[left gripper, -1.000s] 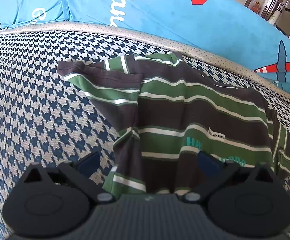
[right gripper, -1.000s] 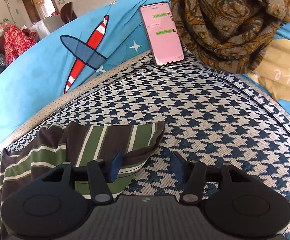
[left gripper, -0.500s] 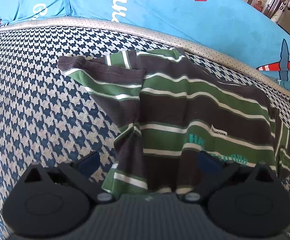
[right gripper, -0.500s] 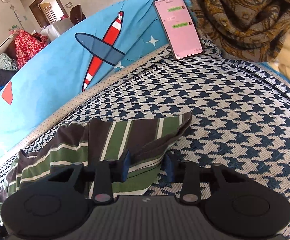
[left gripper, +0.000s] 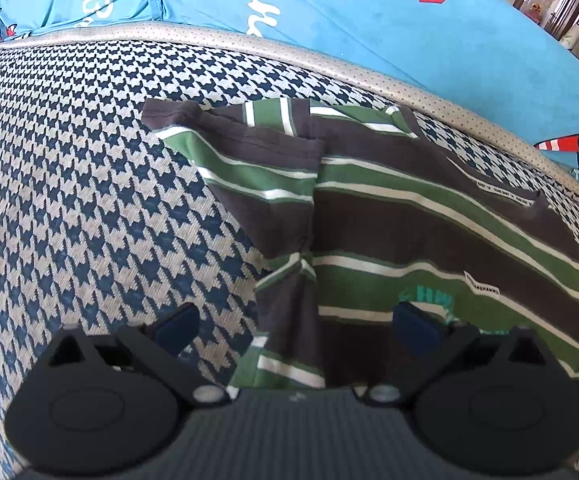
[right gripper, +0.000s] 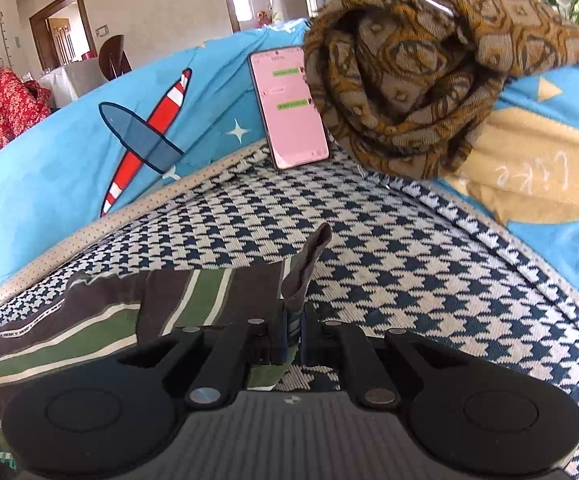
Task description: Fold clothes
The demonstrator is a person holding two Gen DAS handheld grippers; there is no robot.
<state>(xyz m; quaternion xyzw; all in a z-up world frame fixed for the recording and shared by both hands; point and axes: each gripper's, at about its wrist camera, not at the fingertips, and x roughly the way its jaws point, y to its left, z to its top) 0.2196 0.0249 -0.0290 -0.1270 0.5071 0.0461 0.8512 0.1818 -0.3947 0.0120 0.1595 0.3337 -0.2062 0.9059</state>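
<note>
A striped T-shirt (left gripper: 429,216) in dark grey, green and white lies flat on the houndstooth cushion (left gripper: 69,200), its left sleeve folded over the body. My left gripper (left gripper: 295,326) hovers open over the shirt's lower left side, one pad over the cushion and one over the chest print. In the right wrist view the same shirt (right gripper: 89,320) lies at lower left. My right gripper (right gripper: 294,334) is shut on the shirt's right sleeve edge, and a pinched tip of fabric (right gripper: 309,264) sticks up past the pads.
A blue printed cover (left gripper: 369,20) lines the cushion's far edge. A phone (right gripper: 289,108) with a pink screen leans against it, beside a bundled brown patterned scarf (right gripper: 429,68). Bare houndstooth cushion (right gripper: 449,300) extends to the right of the sleeve.
My right gripper's jaws closed from wide apart onto the sleeve edge, bunching the fabric upward. The left gripper stayed open and nearly still over the shirt.
</note>
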